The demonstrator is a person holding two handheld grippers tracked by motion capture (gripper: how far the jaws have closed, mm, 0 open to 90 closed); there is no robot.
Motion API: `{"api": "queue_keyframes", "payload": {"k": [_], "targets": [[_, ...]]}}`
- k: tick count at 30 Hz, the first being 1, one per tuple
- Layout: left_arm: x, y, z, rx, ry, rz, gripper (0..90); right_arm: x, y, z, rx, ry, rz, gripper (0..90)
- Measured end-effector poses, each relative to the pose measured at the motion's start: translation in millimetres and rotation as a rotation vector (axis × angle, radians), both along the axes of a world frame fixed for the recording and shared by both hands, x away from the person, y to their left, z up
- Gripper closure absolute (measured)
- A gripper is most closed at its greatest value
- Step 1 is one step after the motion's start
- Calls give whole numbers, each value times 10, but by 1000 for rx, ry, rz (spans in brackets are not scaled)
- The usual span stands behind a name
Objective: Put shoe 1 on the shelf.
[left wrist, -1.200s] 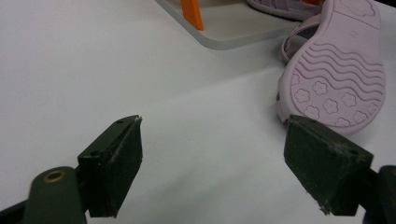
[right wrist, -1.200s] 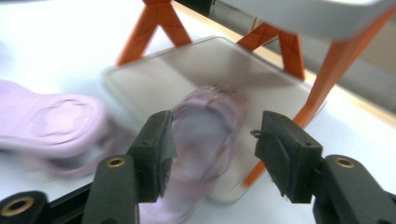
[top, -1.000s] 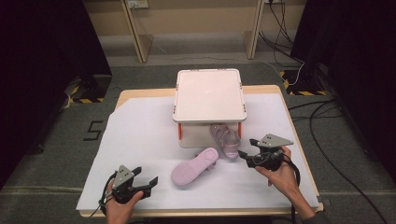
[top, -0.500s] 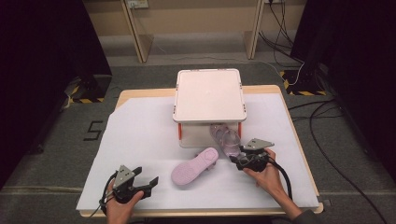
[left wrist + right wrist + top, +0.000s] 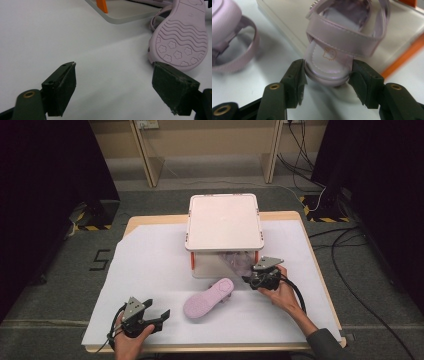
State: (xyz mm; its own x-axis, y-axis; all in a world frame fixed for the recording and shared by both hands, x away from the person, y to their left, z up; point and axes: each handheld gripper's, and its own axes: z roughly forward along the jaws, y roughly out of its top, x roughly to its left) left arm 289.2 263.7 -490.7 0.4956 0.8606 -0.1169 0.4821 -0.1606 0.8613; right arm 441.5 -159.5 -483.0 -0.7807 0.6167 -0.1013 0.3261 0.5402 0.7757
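High view: a white storage box (image 5: 225,222) with a closed lid and orange corner posts stands on the white sheet (image 5: 150,265) that covers the table. Inside the box, at its open front right, sits a pink sandal (image 5: 239,261). The right gripper (image 5: 252,281) is at the front right corner of the box, against that sandal. A second pink sandal (image 5: 209,298) lies sole up on the sheet, just in front of the box. The left gripper (image 5: 162,316) rests well in front of the box, to its left, jaws apart.

Left gripper view: the left gripper (image 5: 113,82) is wide open and holds nothing. The sole-up sandal (image 5: 181,37) lies beyond its right jaw, beside the box base (image 5: 125,15).

Right gripper view: the right gripper (image 5: 327,75) has its jaws set on both sides of the heel of the upright sandal (image 5: 337,47), which rests on the box floor (image 5: 287,17). The pads touch the heel edge. The other sandal (image 5: 229,32) lies outside the box.
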Motion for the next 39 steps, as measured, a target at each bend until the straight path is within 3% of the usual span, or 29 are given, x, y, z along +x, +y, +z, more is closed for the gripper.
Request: {"api": "queue_keyframes", "payload": {"k": [6, 10, 18, 25, 28, 39], "targets": [[-2, 0, 0, 0, 2, -3, 193, 111, 216, 47, 37, 8, 24, 528], [-4, 1, -1, -4, 3, -5, 192, 196, 317, 22, 35, -3, 14, 533], [-1, -4, 3, -2, 2, -7, 192, 261, 430, -9, 82, 16, 22, 594], [-14, 9, 14, -2, -3, -6, 193, 208, 437, 23, 89, 38, -8, 528], [-13, 13, 11, -5, -3, -6, 193, 156, 424, 55, 104, 23, -6, 517], [-13, 6, 14, -1, -4, -6, 193, -23, 343, 115, 162, 23, -90, 450]]}}
